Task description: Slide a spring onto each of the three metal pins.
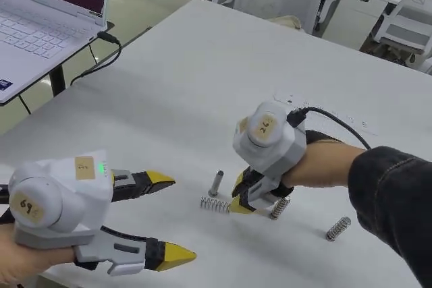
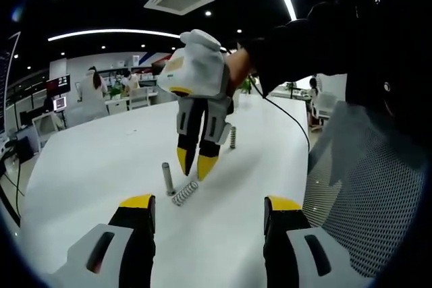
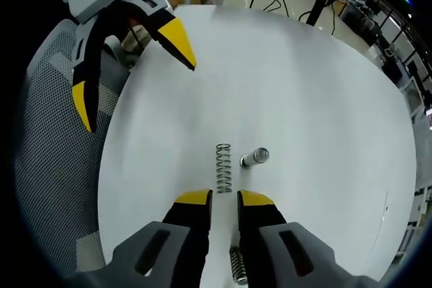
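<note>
**Upright pin could get knocked**

My left gripper [image 1: 179, 218] sits closest, with its jaws spread wide and empty. Beyond it a spring [image 1: 214, 204] lies flat on the table [image 1: 202, 72], just beside the upright pin [image 1: 216, 183]. My right gripper [image 3: 224, 197] hovers at that spring, jaws narrowly parted and holding nothing. If I come in crooked, I could topple the pin or flick the spring away. A second spring [image 1: 279, 207] and a third spring [image 1: 338, 228] lie farther right.
</note>
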Demonstrator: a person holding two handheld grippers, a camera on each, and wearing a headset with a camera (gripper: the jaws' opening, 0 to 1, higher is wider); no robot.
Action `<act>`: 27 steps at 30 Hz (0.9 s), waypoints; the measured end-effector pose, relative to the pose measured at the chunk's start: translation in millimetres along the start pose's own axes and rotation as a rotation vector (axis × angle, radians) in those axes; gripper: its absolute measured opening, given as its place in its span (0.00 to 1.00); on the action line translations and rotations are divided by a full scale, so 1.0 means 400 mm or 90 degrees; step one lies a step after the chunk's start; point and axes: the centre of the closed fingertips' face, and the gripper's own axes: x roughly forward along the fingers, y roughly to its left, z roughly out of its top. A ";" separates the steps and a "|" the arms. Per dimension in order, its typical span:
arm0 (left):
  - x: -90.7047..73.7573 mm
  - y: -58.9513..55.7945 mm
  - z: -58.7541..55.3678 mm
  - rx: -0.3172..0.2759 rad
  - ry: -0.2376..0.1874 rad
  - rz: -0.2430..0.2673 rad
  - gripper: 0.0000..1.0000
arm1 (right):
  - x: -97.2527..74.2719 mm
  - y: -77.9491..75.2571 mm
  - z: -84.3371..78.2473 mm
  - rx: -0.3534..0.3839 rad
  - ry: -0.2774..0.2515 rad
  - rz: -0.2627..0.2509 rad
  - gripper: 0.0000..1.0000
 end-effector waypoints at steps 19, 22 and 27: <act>-0.011 0.007 -0.006 -0.003 0.003 0.008 0.60 | 0.046 0.002 -0.004 -0.003 0.003 0.003 0.10; -0.011 0.009 -0.009 -0.004 0.005 0.010 0.60 | 0.051 0.004 -0.005 -0.007 0.004 0.003 0.09; -0.010 0.009 -0.009 -0.005 0.006 0.009 0.59 | 0.049 0.002 -0.004 -0.018 0.003 -0.001 0.08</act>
